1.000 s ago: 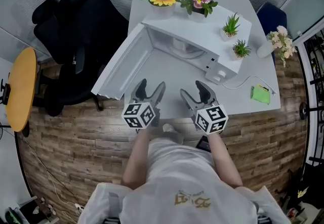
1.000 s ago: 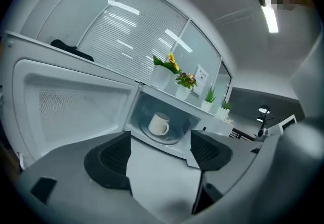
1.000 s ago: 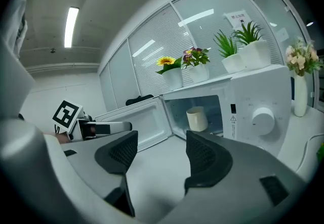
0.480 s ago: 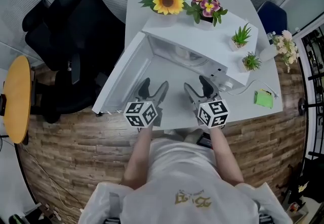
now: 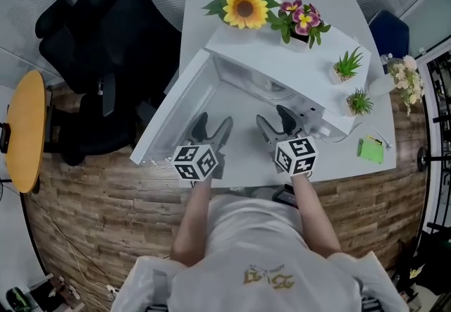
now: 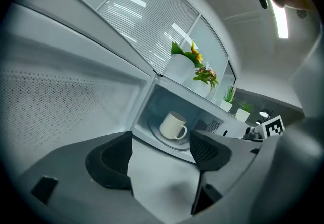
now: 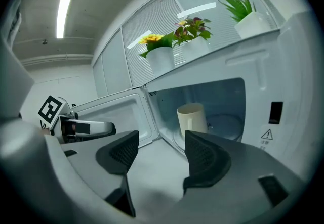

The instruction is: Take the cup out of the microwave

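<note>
A cream cup (image 6: 173,125) (image 7: 192,119) stands upright on the glass turntable inside the white microwave (image 5: 282,64), handle toward the right in the left gripper view. The microwave door (image 5: 173,106) hangs wide open to the left. In the head view the cup is hidden under the microwave's top. My left gripper (image 5: 213,129) (image 6: 161,154) is open above the table in front of the opening, nothing between its jaws. My right gripper (image 5: 273,125) (image 7: 156,153) is open beside it, likewise empty. Both stand a short way back from the cup.
On the microwave sit a sunflower pot (image 5: 244,9), a pink flower pot (image 5: 303,22) and two small green plants (image 5: 349,64). A green object (image 5: 371,150) lies on the white table (image 5: 232,156) at the right. A black office chair (image 5: 99,57) stands left of the door.
The head view has shifted, so the microwave and table sit further right in the picture. Both grippers stay open in front of the opening, about where they were.
</note>
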Tool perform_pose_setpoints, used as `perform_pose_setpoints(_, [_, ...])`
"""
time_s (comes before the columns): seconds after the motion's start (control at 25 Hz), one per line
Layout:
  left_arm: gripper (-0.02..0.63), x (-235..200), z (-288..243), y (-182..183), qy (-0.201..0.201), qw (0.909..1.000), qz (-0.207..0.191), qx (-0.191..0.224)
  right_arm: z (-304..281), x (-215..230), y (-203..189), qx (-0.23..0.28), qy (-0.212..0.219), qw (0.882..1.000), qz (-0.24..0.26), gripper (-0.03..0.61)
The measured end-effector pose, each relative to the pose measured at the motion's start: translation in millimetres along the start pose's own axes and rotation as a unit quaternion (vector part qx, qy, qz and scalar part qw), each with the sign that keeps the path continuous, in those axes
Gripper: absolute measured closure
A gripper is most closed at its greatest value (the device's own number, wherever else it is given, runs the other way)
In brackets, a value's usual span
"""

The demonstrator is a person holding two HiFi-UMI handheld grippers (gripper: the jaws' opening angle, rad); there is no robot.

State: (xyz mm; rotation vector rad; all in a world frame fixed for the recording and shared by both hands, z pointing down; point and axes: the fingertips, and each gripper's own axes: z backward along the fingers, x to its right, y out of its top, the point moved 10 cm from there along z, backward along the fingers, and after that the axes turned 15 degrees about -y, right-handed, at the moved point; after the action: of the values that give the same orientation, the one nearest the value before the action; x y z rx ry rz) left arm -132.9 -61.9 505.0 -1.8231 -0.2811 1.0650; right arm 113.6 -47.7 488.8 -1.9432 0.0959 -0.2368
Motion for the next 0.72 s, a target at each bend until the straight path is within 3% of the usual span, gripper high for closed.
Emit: perform_pose_setpoints(0.72, [0.259,-24,-32,-3,0.012,0.9997,0.019,-0.01,-52,13,-8,-0.031,-0.006,0.999,-0.023,0.296])
